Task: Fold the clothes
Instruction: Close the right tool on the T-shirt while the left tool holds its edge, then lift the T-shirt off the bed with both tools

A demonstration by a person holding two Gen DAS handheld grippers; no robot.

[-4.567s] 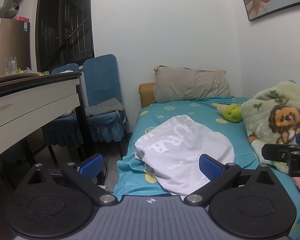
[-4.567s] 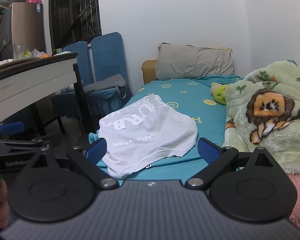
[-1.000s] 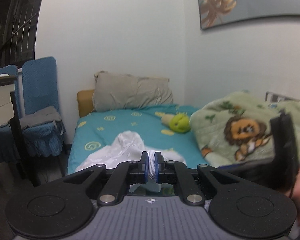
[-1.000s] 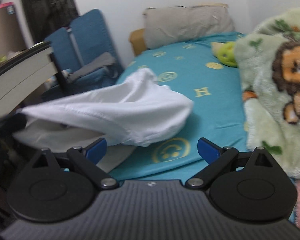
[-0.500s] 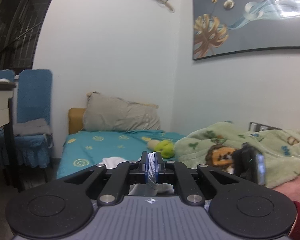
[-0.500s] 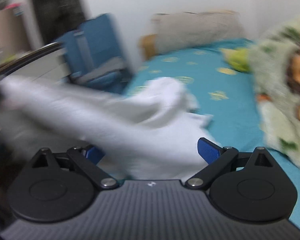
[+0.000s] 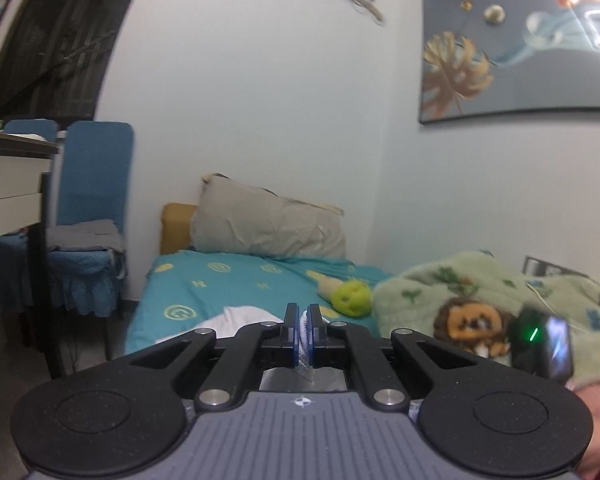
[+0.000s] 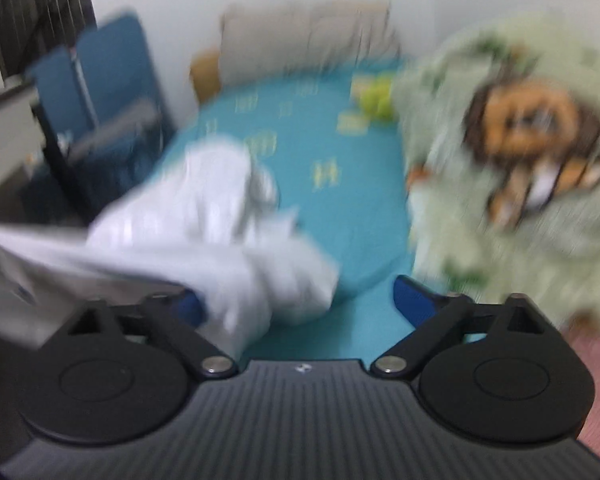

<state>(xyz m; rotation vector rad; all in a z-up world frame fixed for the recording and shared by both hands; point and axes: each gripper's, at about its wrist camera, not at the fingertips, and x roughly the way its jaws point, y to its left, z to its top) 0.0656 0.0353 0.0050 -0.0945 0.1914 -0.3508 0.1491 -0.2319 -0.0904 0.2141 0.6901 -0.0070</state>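
A white garment [image 8: 204, 232] hangs stretched from the left edge of the right wrist view down onto the teal bed sheet [image 8: 340, 208]. My left gripper [image 7: 304, 334] is shut on a fold of this white garment [image 7: 240, 320] and holds it lifted above the bed. My right gripper [image 8: 296, 300] is open and empty, and the cloth drapes over its left finger. The right wrist view is blurred by motion. The right gripper's body [image 7: 544, 340] shows at the right of the left wrist view.
A green lion blanket [image 8: 520, 152] is heaped on the bed's right side. A grey pillow [image 7: 268, 224] and a yellow-green toy [image 7: 352, 298] lie at the bed's head. Blue chairs [image 7: 88, 216] and a desk [image 7: 12, 176] stand left of the bed.
Both grippers were open before the flat garment. The left one has shut on the cloth and lifted it, tilting upward. The right gripper has swung right, still open.
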